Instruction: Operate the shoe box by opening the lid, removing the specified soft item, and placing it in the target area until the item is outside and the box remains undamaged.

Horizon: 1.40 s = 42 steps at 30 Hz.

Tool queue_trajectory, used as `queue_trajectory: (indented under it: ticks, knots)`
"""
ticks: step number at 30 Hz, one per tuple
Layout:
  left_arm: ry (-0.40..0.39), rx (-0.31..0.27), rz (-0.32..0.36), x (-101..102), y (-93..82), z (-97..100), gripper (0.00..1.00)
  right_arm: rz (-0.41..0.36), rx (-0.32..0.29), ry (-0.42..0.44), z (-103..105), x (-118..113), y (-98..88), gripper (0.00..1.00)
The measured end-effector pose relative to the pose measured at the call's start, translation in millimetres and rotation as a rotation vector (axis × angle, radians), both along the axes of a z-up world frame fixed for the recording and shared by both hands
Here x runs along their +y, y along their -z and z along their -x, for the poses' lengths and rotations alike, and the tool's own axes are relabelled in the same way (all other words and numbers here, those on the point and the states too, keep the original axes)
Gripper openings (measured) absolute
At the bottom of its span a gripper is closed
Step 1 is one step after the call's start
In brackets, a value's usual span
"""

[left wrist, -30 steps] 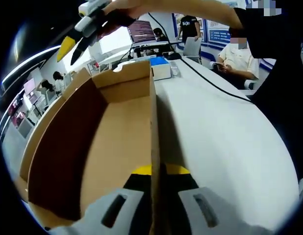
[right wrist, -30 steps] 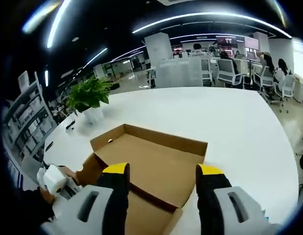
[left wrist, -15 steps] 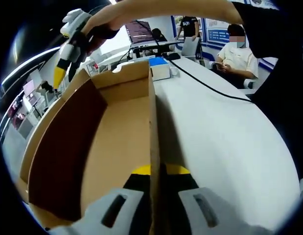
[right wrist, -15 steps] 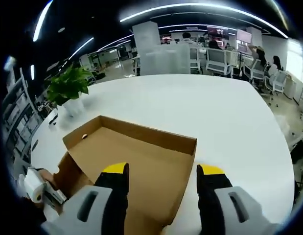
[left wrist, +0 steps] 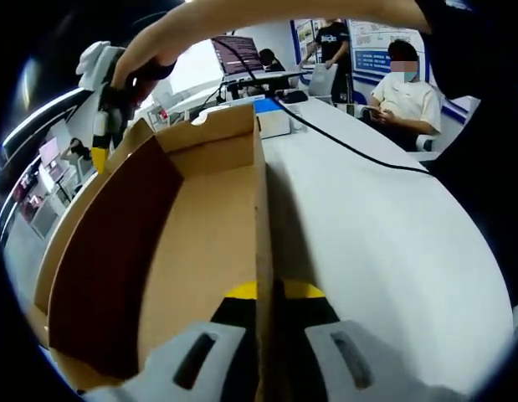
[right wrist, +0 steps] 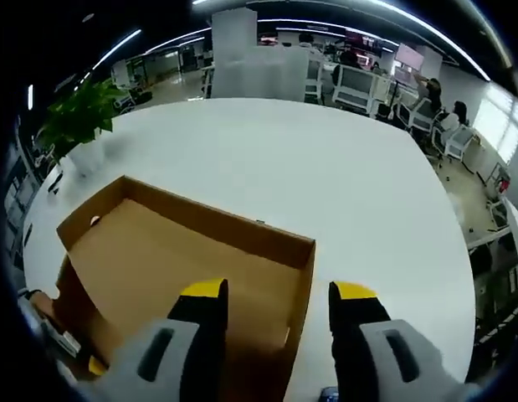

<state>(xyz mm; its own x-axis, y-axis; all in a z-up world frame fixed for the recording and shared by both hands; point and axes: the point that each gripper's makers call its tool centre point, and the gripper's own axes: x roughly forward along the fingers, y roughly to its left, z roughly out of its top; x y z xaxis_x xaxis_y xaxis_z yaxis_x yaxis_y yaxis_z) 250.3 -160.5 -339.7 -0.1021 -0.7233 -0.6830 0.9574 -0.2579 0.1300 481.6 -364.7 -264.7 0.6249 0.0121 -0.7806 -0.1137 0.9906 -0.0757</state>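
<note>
An open cardboard shoe box (left wrist: 200,234) lies on the white table (left wrist: 384,226), and the part of its inside that I see is bare cardboard. My left gripper (left wrist: 271,291) is shut on the top edge of the box's right side wall, one yellow-tipped jaw on each side. A hand holds my right gripper (left wrist: 104,126) at the box's far left corner, pointing down. In the right gripper view that gripper (right wrist: 279,293) stands open above the box (right wrist: 175,260), with nothing between its fingers.
A black cable (left wrist: 351,142) runs across the table past a blue and white carton (left wrist: 274,115). A person sits at the far right (left wrist: 405,92). A potted plant (right wrist: 79,126) stands on the table edge. Office chairs (right wrist: 359,88) stand beyond.
My right gripper has come down from above the box to its far left corner, tipping to point down over the box. The left gripper and the box have stayed still.
</note>
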Motion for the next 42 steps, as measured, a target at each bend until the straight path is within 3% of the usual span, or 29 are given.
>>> queue_trajectory:
  ticks: [5, 13, 16, 17, 18, 24, 42]
  knots:
    - [0.002, -0.002, 0.0, 0.1, 0.1, -0.9, 0.02, 0.051, 0.025, 0.003, -4.0, -7.1, 1.1, 0.29]
    - [0.004, -0.003, 0.001, 0.0, -0.2, -1.8, 0.02, 0.067, 0.048, 0.005, -3.2, -13.1, 9.0, 0.17]
    - [0.007, -0.005, 0.003, 0.0, -0.2, -1.9, 0.02, 0.154, 0.037, -0.019, -5.9, -27.3, 4.4, 0.04]
    - [0.007, -0.004, 0.004, 0.0, -0.4, -2.0, 0.02, 0.141, 0.033, 0.002, -4.5, -27.9, 4.2, 0.03]
    - [0.006, -0.003, 0.004, 0.0, -0.5, -2.0, 0.02, 0.076, 0.028, 0.035, -4.9, -22.1, 6.6, 0.03]
    - [0.007, -0.004, 0.005, -0.2, -0.7, -2.4, 0.02, 0.111, 0.027, 0.017, -5.8, -25.3, 4.7, 0.03]
    - [0.008, -0.005, 0.003, -0.8, -0.1, -0.8, 0.02, 0.118, -0.023, 0.027, -4.3, -26.2, -8.8, 0.03]
